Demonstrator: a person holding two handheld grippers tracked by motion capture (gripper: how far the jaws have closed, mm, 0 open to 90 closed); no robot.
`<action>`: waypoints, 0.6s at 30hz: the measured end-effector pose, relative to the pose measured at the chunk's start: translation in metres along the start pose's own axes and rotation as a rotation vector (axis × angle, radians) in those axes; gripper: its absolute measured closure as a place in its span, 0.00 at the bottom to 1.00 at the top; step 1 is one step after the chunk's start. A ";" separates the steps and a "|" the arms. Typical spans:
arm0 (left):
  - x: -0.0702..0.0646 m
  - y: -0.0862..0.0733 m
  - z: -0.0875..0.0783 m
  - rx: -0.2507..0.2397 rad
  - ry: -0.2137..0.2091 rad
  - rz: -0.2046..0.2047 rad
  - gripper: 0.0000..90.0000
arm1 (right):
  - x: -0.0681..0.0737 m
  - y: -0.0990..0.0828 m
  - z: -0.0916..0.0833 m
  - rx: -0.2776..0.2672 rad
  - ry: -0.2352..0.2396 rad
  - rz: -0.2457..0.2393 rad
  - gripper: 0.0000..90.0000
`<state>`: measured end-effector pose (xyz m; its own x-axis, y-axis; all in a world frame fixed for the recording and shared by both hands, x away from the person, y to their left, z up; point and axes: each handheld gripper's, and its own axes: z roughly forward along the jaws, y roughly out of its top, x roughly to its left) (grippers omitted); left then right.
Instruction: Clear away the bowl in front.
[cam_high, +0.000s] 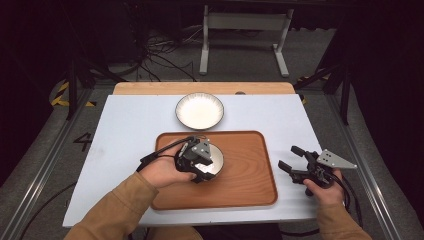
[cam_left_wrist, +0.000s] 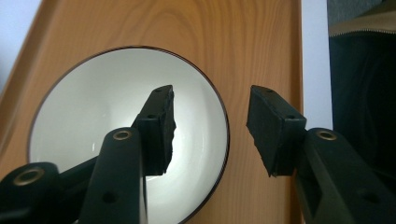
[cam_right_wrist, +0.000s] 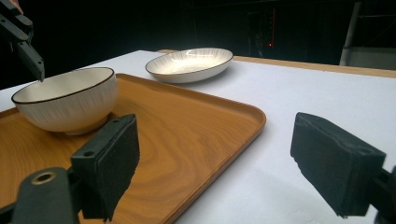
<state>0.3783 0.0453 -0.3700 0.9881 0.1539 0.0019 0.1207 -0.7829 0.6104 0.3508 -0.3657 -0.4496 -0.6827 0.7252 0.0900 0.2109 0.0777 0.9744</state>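
My left gripper (cam_left_wrist: 210, 133) spread astride the rim of the white dark-rimmed ceramic bowl (cam_high: 214, 161) on the wooden tray (cam_high: 250, 170), pads clear, my right gripper (cam_right_wrist: 215, 163) spread wide over the white table (cam_high: 130, 125).

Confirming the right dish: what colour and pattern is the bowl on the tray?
The bowl is cream-white with fine vertical ribbing and a dark rim, clearest in the right gripper view.

A lab-like recording room: a white table (cam_high: 125, 130) stands on grey carpet amid dark surroundings, with loose cables (cam_high: 155, 60) on the floor beyond it, a metal frame stand (cam_high: 245, 30) and yellow-black hazard tape (cam_high: 62, 95) at far left.
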 end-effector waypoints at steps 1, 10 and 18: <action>0.000 -0.002 -0.001 -0.013 0.008 -0.009 0.56 | 0.000 0.000 0.000 0.001 0.000 -0.001 0.18; 0.002 -0.019 -0.020 -0.134 0.066 -0.069 0.47 | 0.001 0.000 -0.001 -0.002 -0.002 -0.001 0.18; 0.002 -0.045 -0.037 -0.216 0.123 -0.102 0.33 | 0.001 0.000 -0.002 -0.004 -0.007 -0.001 0.17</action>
<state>0.3709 0.1034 -0.3682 0.9511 0.3083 0.0198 0.1833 -0.6149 0.7670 0.3488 -0.3666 -0.4492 -0.6782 0.7297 0.0871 0.2073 0.0762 0.9753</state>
